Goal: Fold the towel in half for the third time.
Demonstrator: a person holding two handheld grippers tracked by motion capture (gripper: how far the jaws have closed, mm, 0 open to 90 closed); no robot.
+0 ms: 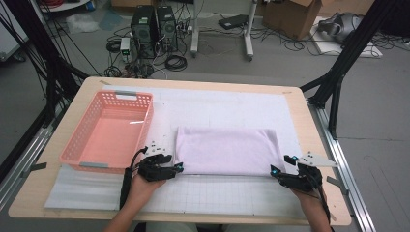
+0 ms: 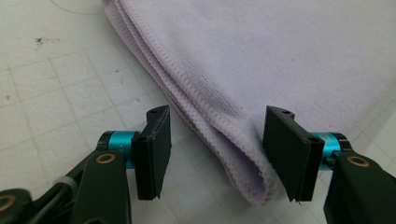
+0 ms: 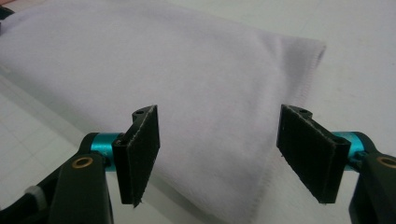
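Observation:
A folded lilac towel (image 1: 227, 150) lies flat on the white grid mat (image 1: 217, 193), its long side across the table. My left gripper (image 1: 180, 166) sits at the towel's near left corner. In the left gripper view the stacked hemmed edges of the towel (image 2: 280, 56) run between the jaws of the left gripper (image 2: 217, 149). One pad (image 2: 292, 154) rests against the fold, while the other pad (image 2: 156, 149) stands off it. My right gripper (image 1: 274, 170) is at the near right corner. The right gripper (image 3: 229, 154) has wide jaws straddling the corner of the towel (image 3: 163, 70), with neither pad pressing on it.
A pink plastic basket (image 1: 116, 94) with nothing in it stands on the left of the table, close beside my left hand. The table's front edge (image 1: 193, 217) is just behind both hands. Beyond the table lie cables, computer cases and cardboard boxes on the floor.

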